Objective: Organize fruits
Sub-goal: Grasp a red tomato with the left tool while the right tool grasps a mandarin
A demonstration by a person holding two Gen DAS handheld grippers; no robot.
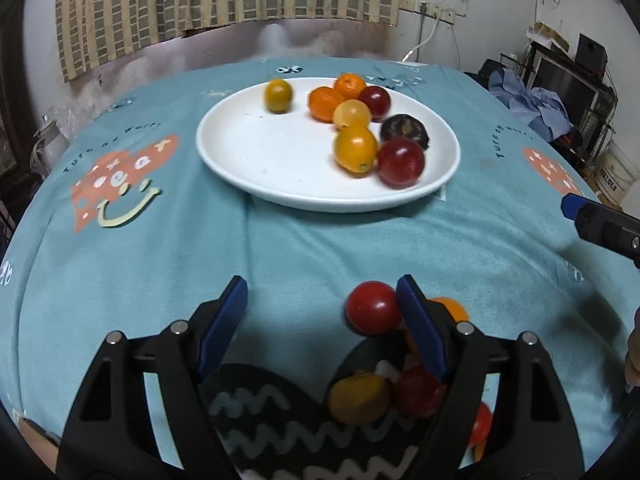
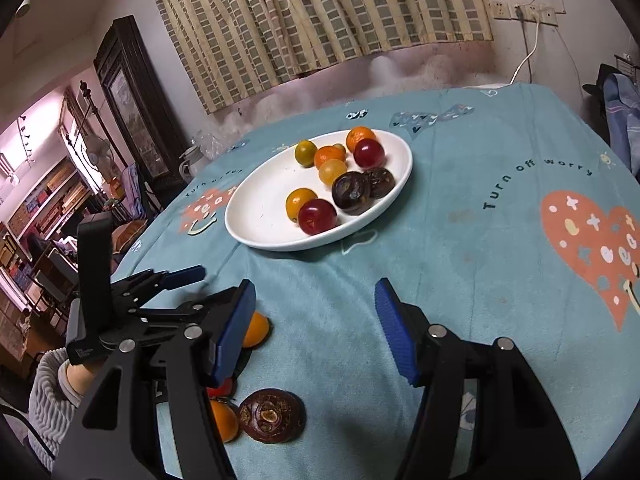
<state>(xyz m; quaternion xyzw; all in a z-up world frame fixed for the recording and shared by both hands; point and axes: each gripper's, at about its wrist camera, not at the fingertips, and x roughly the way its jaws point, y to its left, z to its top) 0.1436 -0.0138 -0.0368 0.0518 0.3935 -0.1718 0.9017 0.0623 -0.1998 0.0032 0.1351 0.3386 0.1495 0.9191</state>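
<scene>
A white plate on the teal tablecloth holds several small fruits: yellow, orange, red and dark brown ones. It also shows in the right wrist view. My left gripper is open and empty above the cloth; a loose red fruit lies just inside its right finger, with a yellow fruit and another red fruit nearer. My right gripper is open and empty. A dark brown fruit and orange fruits lie on the cloth near its left finger.
The left gripper shows at the left of the right wrist view, and the right gripper's tip at the right edge of the left wrist view. A striped curtain hangs behind the table. Shelves and clutter stand at both sides.
</scene>
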